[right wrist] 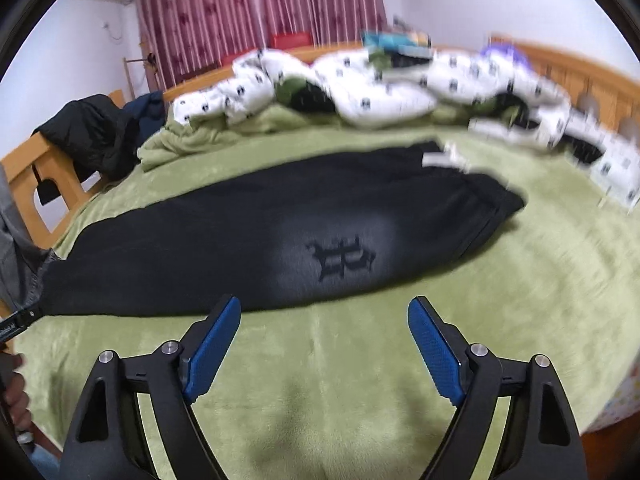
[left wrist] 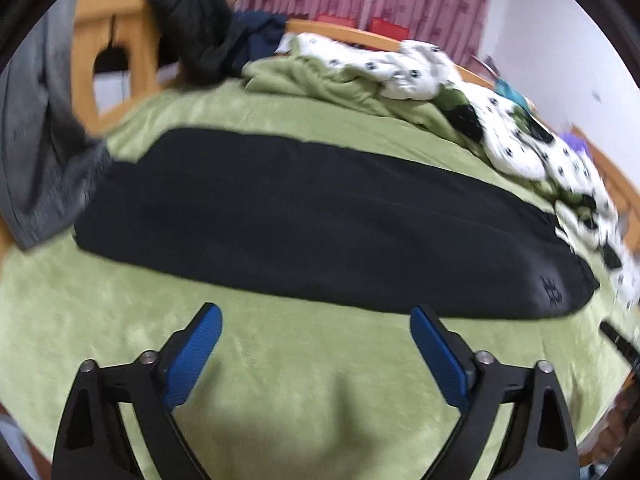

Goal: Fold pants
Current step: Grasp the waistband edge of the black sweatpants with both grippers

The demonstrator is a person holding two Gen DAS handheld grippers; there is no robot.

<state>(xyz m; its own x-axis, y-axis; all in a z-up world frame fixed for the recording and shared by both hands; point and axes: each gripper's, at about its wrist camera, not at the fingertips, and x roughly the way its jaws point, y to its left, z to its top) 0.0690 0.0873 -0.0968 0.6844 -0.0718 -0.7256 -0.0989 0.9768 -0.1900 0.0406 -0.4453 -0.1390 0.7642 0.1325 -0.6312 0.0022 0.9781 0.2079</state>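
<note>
Both grippers, left and right, hover released above green bedding under pants.

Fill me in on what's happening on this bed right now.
A person holds a hand-held gripper in each hand above a bed with a green blanket. A pair of black pants lies stretched out flat on it, apparently folded lengthwise, logo facing up. The left hand-held gripper and the right hand-held gripper are both open and empty, just short of the pants' near edge. A rumpled white patterned quilt lies beyond.
</note>
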